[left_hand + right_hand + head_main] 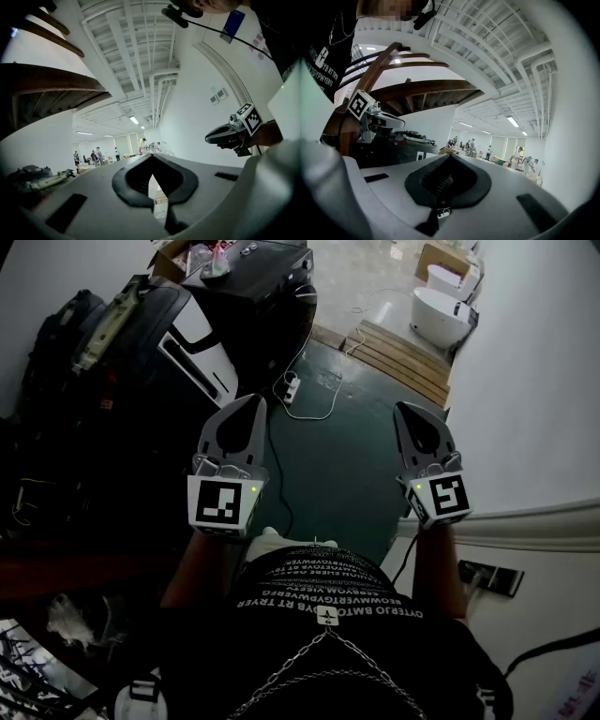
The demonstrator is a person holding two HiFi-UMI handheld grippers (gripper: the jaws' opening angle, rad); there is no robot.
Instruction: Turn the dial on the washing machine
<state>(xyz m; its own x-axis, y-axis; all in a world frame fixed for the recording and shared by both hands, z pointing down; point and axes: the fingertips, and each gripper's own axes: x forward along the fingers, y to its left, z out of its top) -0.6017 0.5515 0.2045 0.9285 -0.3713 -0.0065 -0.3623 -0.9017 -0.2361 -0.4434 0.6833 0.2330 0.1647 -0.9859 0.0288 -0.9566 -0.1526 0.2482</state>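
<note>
No washing machine or dial shows in any view. In the head view my left gripper (pixel 249 407) and my right gripper (pixel 407 414) are held side by side at chest height above the dark green floor (pixel 347 465). Both are shut with nothing between the jaws. The left gripper view looks along its closed jaws (pixel 152 158) into a long white hall, with the right gripper (pixel 230 135) at its right. In the right gripper view the closed jaws (pixel 450 158) point into the same hall, and the left gripper (pixel 375 119) hangs at the left.
A black suitcase (pixel 141 343) and dark gear stand at the left. A power strip with a white cable (pixel 291 390) lies on the floor ahead. Beyond it are a wooden pallet (pixel 398 357) and white toilets (pixel 441 310). A white wall (pixel 534 381) runs along the right. People stand far off in the hall (pixel 471 144).
</note>
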